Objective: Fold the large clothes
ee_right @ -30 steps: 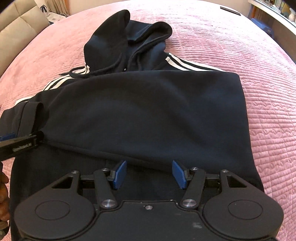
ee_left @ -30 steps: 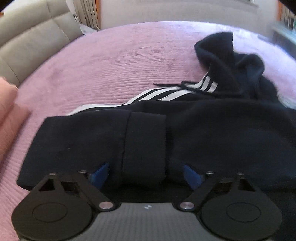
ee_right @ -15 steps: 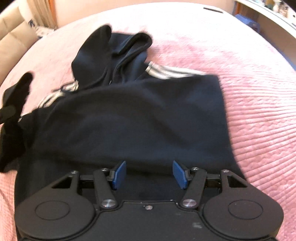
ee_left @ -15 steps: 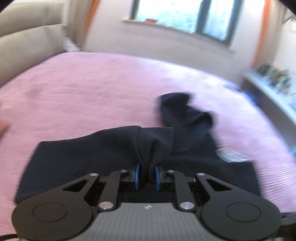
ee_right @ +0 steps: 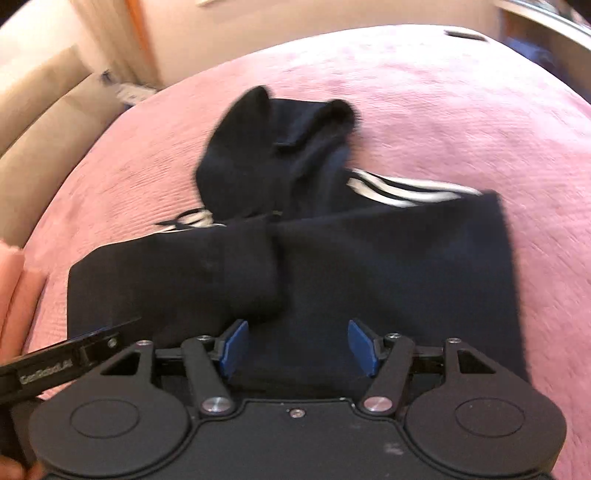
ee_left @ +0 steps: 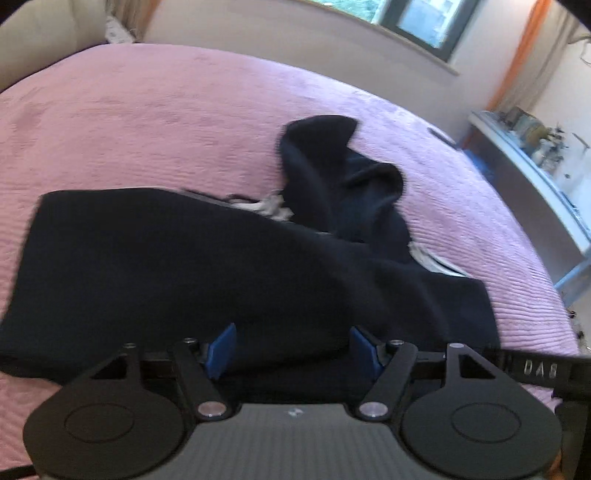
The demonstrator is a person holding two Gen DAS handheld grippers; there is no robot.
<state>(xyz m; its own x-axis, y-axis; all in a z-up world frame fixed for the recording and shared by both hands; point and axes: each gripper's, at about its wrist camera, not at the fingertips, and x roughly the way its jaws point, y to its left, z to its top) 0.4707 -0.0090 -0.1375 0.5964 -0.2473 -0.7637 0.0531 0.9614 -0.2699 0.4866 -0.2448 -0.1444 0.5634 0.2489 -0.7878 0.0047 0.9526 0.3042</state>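
In the middle of both frames lies the dark navy hooded sweatshirt with white stripes (ee_right: 332, 266), spread on the pink quilted bedspread (ee_right: 461, 110). Its hood (ee_left: 332, 173) points to the upper part of the frame, crumpled and not yet flattened. One sleeve with a thick cuff (ee_right: 255, 273) is laid across the body of the garment, probably so that the shape becomes a narrow rectangle before the next fold.

The left gripper (ee_left: 291, 349) hovers at the near edge of the cloth with its blue pads wide apart and nothing between them. The right gripper (ee_right: 299, 349) is in the same condition, released, low at the hem in the lower centre of its frame. Both seem placed there because the hem is the natural place to take for folding the bottom up toward the hood.

A beige padded headboard (ee_right: 44, 122) is in the upper left of the right wrist view, and a window (ee_left: 417, 18) at the top of the left wrist view.
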